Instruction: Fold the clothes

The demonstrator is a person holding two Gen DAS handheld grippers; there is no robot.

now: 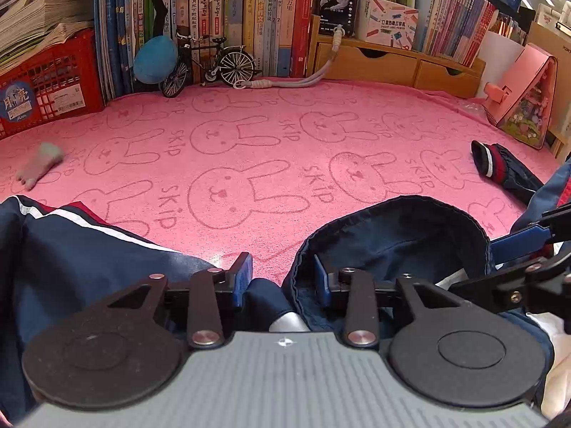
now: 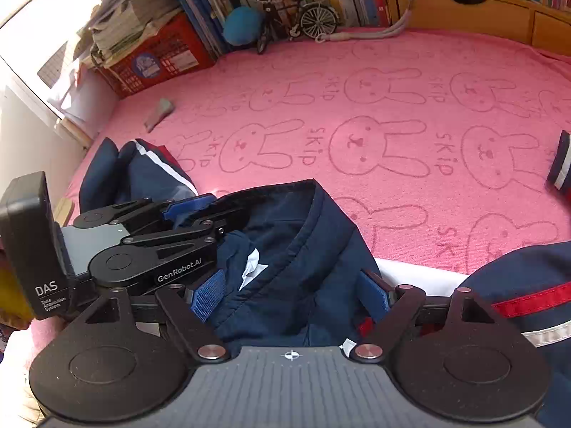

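One red crate [image 1: 53, 82] holds stacked papers [image 1: 39, 10].

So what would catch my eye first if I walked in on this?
Probably the pink towel printed with rabbits and "SKIP", spread over the whole surface. On its near edge lies a rumpled navy jacket, with the left gripper and the right gripper both right over its collar. Along the back stands a wall of books, a model bicycle parked in front of it.

Navy jacket [image 2: 303, 249], pink bunny-print towel [image 1: 249, 149]
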